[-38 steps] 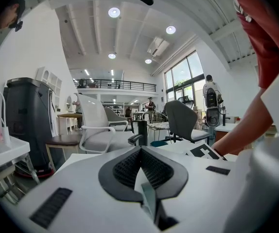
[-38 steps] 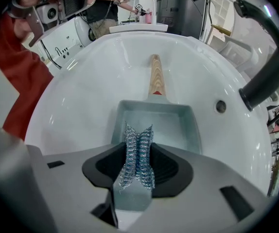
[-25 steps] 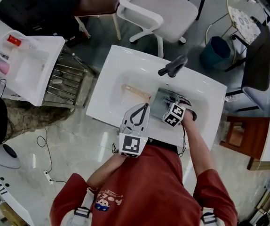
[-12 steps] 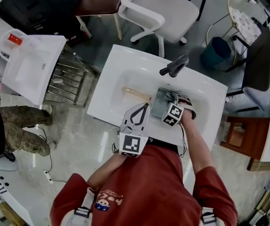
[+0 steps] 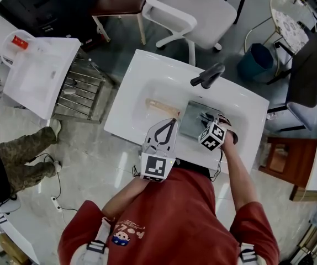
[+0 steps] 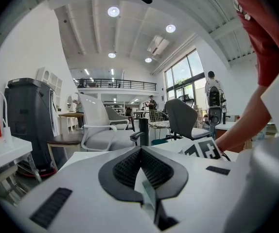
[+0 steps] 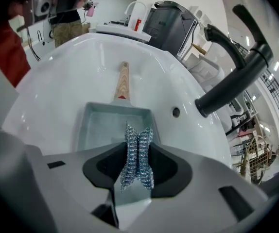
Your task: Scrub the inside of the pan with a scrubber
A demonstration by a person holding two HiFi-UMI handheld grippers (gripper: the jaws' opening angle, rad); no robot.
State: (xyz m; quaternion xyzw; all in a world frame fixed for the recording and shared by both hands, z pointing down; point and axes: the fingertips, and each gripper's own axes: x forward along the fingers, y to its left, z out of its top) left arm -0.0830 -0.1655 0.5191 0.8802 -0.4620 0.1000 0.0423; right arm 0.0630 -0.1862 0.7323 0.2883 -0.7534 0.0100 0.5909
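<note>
Where the right gripper (image 7: 138,143) closes its jaws, a steel-wool scrubber (image 7: 137,157) sits pinched between the two pads. It is squeezed into a waist, and its strands stick out beyond the tips.

- Scrubber position: over the inside of a grey rectangular pan (image 7: 103,125). Whether it touches the pan floor cannot be told.
- Pan: lying flat in the white sink basin (image 7: 57,81), with its wooden handle (image 7: 123,81) pointing away from the right gripper.
- Black faucet (image 7: 236,67): at the basin's rim, to the right of the pan in the right gripper view.
- Left gripper (image 6: 140,149): jaws pressed together with nothing between them, held at the near edge of the white bench (image 5: 126,101), apart from the pan.
- Beyond the bench: a white office chair (image 5: 194,15).
</note>
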